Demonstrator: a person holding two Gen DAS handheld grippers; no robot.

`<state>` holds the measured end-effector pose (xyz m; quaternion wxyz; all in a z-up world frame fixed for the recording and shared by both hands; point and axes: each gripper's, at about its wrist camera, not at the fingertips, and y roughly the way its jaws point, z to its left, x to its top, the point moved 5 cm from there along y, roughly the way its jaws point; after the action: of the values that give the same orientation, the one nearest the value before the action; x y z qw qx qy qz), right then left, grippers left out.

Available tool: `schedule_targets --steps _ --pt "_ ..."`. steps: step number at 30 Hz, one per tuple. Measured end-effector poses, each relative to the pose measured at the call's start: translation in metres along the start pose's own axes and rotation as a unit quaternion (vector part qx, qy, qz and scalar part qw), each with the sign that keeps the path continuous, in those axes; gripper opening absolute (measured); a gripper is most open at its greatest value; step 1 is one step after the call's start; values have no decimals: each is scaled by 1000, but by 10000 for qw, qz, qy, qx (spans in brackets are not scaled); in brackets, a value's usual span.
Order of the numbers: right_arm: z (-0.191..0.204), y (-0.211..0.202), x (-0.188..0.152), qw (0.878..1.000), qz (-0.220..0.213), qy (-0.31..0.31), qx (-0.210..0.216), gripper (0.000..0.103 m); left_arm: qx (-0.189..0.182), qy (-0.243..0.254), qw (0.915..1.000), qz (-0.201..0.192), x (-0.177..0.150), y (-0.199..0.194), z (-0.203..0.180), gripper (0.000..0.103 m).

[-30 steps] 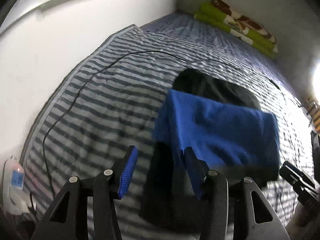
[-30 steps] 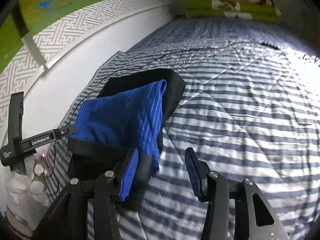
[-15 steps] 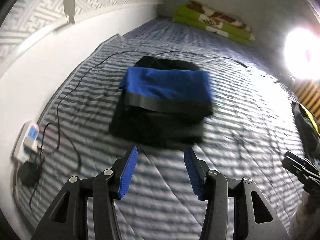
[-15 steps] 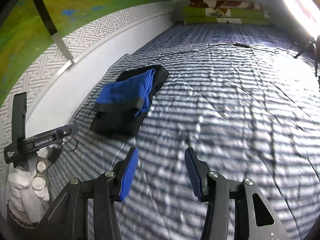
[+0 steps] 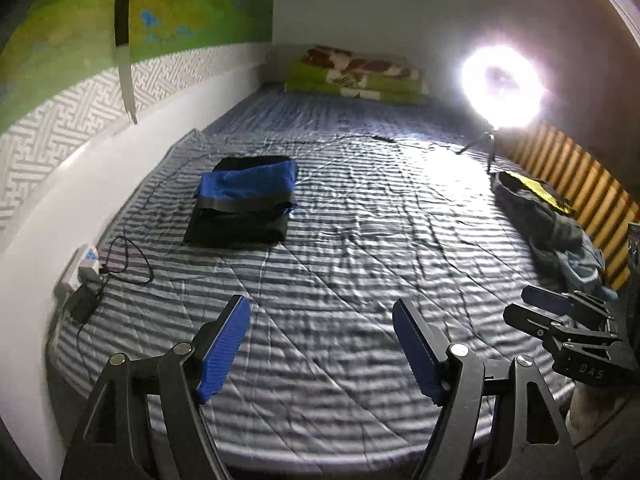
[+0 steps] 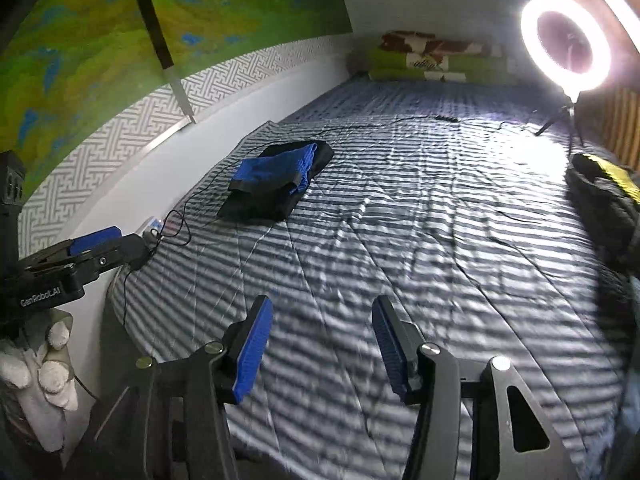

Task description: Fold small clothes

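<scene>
A folded blue garment (image 5: pixel 248 188) (image 6: pixel 276 170) lies on top of a folded black one (image 5: pixel 238 224) (image 6: pixel 260 204), stacked on the left side of the striped bed (image 5: pixel 360 248) (image 6: pixel 400 240). A heap of unfolded clothes (image 5: pixel 548 216) (image 6: pixel 604 196), dark with a yellow patch, sits at the right edge. My left gripper (image 5: pixel 322 348) hangs open and empty over the near part of the bed, far back from the stack. My right gripper (image 6: pixel 322 344) is open and empty too. Each gripper shows at the side of the other's view: the right gripper (image 5: pixel 560 320), the left gripper (image 6: pixel 88 252).
A white wall (image 5: pixel 100 184) runs along the left. A power strip (image 5: pixel 82 266) with a charger and black cable lies at the bed's left edge. A lit ring light (image 5: pixel 502 92) (image 6: pixel 566 40) on a tripod stands at the far right, and folded green blankets (image 5: pixel 356 76) lie at the far end.
Both grippers have pulled up and back from the folded stack, which now lies far off and small. The blue garment rests released on the black one.
</scene>
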<state>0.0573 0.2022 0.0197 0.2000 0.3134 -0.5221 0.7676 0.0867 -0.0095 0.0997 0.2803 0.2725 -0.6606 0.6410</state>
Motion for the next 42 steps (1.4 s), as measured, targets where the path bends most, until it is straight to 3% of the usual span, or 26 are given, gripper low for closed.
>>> schedule_targets --steps 8,17,26,42 --pt "11 -68 -40 9995 -254 -125 -143 54 -34 -328 9992 -238 -54 -77 -30 88" --pt "25 -106 -78 9987 -480 -29 -183 55 211 -263 9992 -191 -89 -106 -31 89" --pt "32 -123 -95 9985 -488 17 -230 55 273 -282 9990 -210 -101 -121 -29 94" --pt "37 -130 -95 9975 -544 -132 -431 55 422 -261 9982 -350 -93 -138 -32 99"
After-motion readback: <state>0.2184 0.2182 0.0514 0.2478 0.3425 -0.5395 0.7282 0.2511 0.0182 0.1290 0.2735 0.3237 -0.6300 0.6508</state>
